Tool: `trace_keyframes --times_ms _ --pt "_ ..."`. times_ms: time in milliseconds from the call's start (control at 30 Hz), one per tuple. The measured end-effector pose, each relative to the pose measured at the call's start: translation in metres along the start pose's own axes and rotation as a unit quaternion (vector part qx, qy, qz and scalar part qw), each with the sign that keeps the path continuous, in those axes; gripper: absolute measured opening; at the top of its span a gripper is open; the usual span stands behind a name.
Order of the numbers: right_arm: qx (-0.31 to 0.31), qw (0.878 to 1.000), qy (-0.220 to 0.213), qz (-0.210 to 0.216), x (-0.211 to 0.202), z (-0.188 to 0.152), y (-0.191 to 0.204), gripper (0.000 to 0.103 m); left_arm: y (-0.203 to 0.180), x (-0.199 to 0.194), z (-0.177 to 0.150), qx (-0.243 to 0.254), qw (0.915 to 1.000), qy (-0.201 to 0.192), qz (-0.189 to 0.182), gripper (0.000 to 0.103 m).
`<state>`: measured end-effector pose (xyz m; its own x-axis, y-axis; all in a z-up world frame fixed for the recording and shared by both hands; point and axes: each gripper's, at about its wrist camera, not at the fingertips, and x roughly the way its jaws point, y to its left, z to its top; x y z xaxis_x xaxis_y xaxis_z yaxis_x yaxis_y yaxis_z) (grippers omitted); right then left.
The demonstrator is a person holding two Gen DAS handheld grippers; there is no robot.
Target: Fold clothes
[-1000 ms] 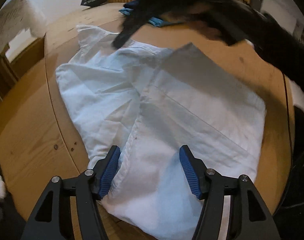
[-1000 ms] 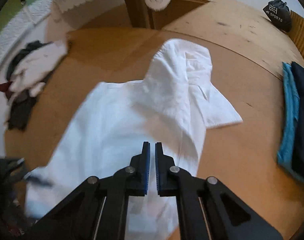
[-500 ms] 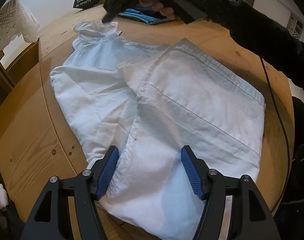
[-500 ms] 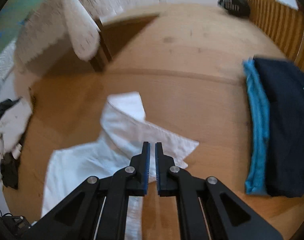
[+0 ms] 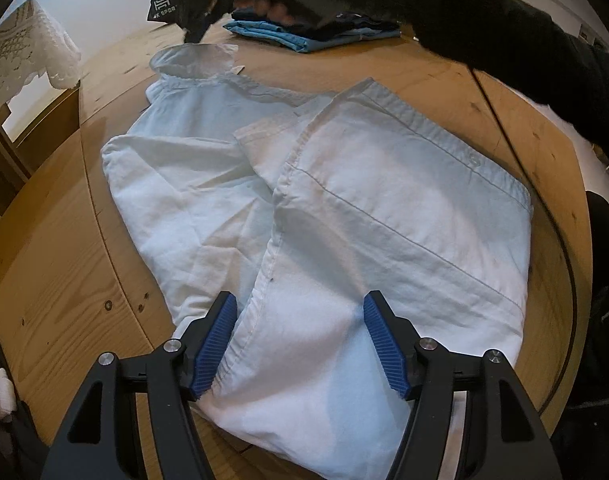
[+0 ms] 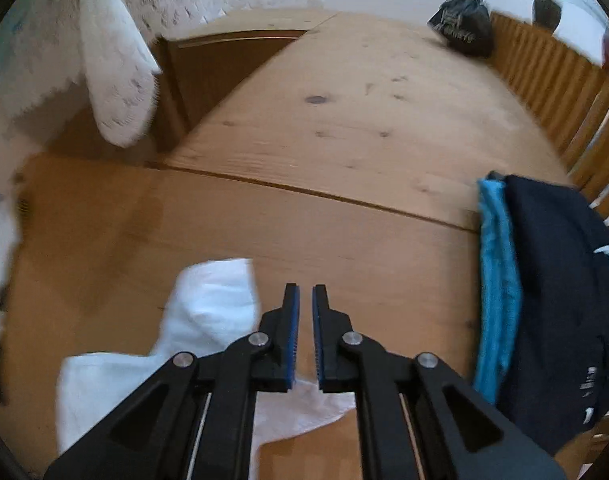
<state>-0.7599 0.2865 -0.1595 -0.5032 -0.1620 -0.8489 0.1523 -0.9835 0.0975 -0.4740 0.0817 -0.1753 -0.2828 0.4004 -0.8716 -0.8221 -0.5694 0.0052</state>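
One white shirt (image 5: 344, 216) lies partly folded on a round wooden table (image 5: 56, 264), its collar toward the far edge and one side panel laid over the middle. The left gripper (image 5: 300, 344) hangs over the shirt's near hem, its two blue-padded fingers spread wide with cloth below them, not pinched. Beyond the collar the right gripper (image 6: 304, 332), held in a dark-sleeved arm (image 5: 504, 32), is opening; only a narrow gap shows between its two pads, with nothing in it and the shirt's collar just beside its left finger. One stack of folded clothes (image 6: 544, 288), a blue piece and a navy piece, sits near the table's edge. One black drawstring bag (image 6: 464, 28) rests farther off. A lace cloth (image 6: 116, 64) drapes other furniture nearby.
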Motion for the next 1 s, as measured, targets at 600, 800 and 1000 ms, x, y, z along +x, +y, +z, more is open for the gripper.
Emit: trace_keyframes --times_ms 600,800,1000 --pt "-0.026 0.989 0.137 0.038 0.038 0.033 0.046 0.02 -0.002 0.0 -0.001 0.005 1.0 -0.008 0.001 0.065" --pt "-0.023 0.99 0.136 0.038 0.037 0.027 0.04 0.005 -0.003 -0.001 -0.002 0.007 0.9999 -0.009 0.001 0.065" --pt "0.043 0.994 0.094 0.04 0.031 0.037 0.001 0.004 -0.003 -0.001 -0.005 0.006 1.0 -0.007 0.002 0.065"
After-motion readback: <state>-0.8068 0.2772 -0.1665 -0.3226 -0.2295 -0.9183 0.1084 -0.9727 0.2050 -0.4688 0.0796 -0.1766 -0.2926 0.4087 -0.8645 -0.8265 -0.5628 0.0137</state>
